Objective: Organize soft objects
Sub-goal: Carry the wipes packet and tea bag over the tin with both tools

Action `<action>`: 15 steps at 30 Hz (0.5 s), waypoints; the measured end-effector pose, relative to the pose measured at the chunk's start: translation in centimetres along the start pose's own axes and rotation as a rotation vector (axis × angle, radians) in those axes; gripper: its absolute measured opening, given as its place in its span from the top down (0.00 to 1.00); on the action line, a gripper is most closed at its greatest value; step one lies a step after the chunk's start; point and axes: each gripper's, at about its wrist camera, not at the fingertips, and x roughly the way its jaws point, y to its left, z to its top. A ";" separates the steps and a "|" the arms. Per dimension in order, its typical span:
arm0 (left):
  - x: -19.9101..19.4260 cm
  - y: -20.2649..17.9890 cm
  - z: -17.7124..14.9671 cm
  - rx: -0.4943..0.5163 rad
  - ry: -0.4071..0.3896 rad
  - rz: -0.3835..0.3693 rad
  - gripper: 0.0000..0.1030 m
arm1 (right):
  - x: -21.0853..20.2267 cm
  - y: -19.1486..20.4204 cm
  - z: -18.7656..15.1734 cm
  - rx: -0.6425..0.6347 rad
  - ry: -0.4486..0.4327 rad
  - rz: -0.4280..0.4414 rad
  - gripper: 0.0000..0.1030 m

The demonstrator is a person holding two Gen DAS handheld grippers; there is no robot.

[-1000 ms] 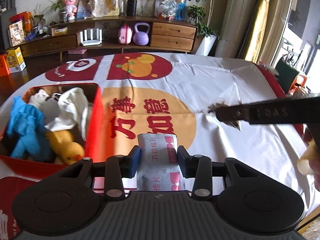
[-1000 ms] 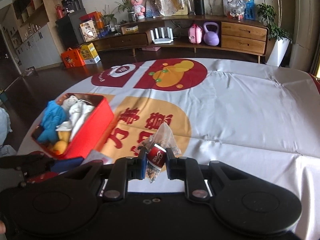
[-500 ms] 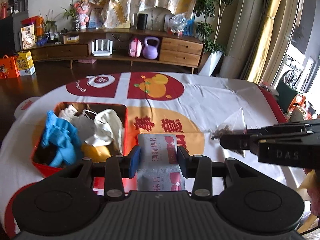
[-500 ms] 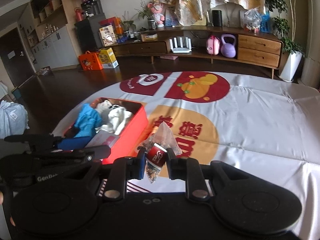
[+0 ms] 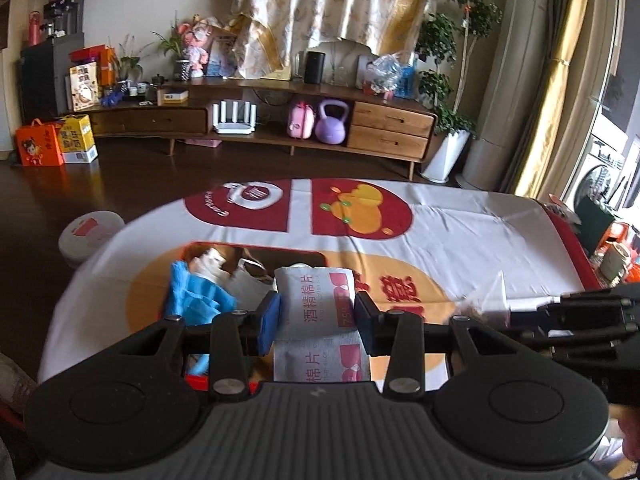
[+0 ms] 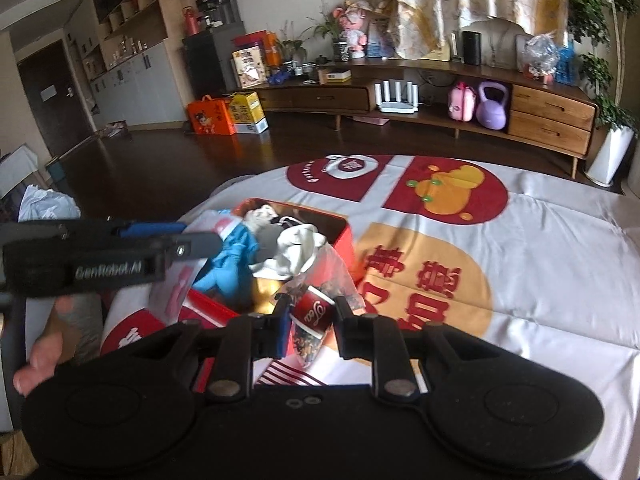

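My left gripper (image 5: 316,322) is shut on a white packet of alcohol cotton pads (image 5: 316,300) and holds it above the red box (image 5: 196,380). My right gripper (image 6: 310,322) is shut on a clear tea bag packet with a red label (image 6: 314,312), held above the near right corner of the red box (image 6: 344,236). The box holds a blue cloth (image 6: 236,256), a white cloth (image 6: 296,246) and a yellow toy (image 6: 264,292). The left gripper also shows in the right wrist view (image 6: 200,242), over the box's left side.
The box sits at the left of a table under a white cloth with red and orange prints (image 6: 540,248). A dark floor (image 5: 140,184) and a long wooden sideboard (image 5: 280,120) lie beyond. A white round object (image 5: 90,234) sits on the floor by the table's left edge.
Both grippers have risen and moved left with their packets, from over the table's middle to above the red box. Both stay shut.
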 end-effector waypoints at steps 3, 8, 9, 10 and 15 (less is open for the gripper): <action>0.1 1.3 0.8 -0.006 -0.007 0.018 0.61 | 0.8 1.1 0.3 -0.019 0.006 0.010 0.79; 0.5 3.4 1.9 -0.015 -0.020 0.043 0.61 | 2.4 2.6 0.8 -0.043 0.024 0.020 0.78; 0.8 3.8 2.1 -0.016 -0.019 0.047 0.61 | 2.7 2.8 1.0 -0.046 0.029 0.022 0.78; 1.0 4.2 2.2 -0.015 -0.018 0.052 0.61 | 3.1 3.0 1.1 -0.049 0.033 0.024 0.78; 2.8 6.1 2.8 -0.024 0.001 0.075 0.61 | 4.9 4.0 1.4 -0.057 0.050 0.036 0.78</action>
